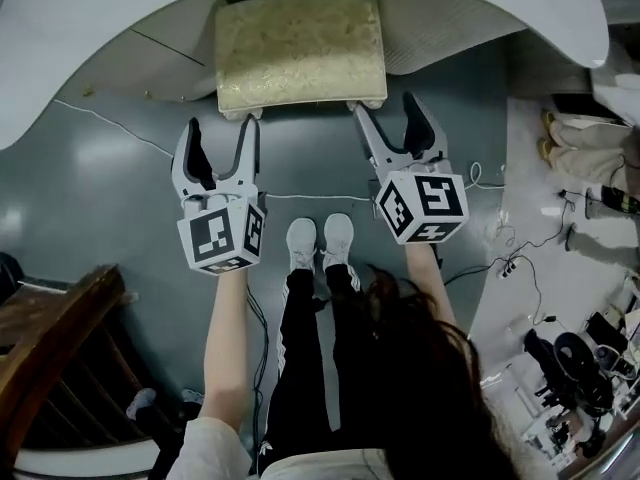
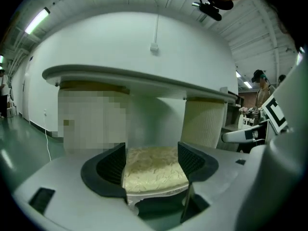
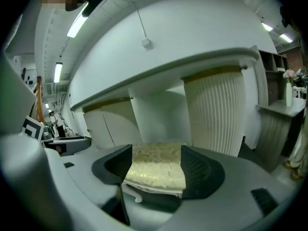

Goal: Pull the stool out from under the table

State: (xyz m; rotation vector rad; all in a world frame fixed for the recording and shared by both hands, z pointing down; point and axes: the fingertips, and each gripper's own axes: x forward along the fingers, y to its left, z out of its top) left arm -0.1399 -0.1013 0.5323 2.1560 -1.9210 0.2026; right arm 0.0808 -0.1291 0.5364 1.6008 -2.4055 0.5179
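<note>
The stool point(image 1: 300, 53) has a cream patterned cushion and white legs. It stands at the top centre, its far part beneath the curved white table point(image 1: 80, 38). My left gripper point(image 1: 222, 133) is open just in front of the stool's near-left corner. My right gripper point(image 1: 385, 108) is open at the near-right corner. In the left gripper view the stool point(image 2: 154, 170) shows between the spread dark pads point(image 2: 111, 165), a little ahead under the table point(image 2: 134, 76). The right gripper view shows the same stool point(image 3: 156, 170) between its pads point(image 3: 199, 170). Neither gripper holds anything.
A thin white cable point(image 1: 110, 123) runs across the grey floor. The person's white shoes point(image 1: 320, 240) stand behind the grippers. Dark wooden furniture point(image 1: 50, 328) is at lower left. Cables and gear point(image 1: 580, 368) lie at right. Ribbed table pedestals point(image 2: 204, 121) stand beside the stool.
</note>
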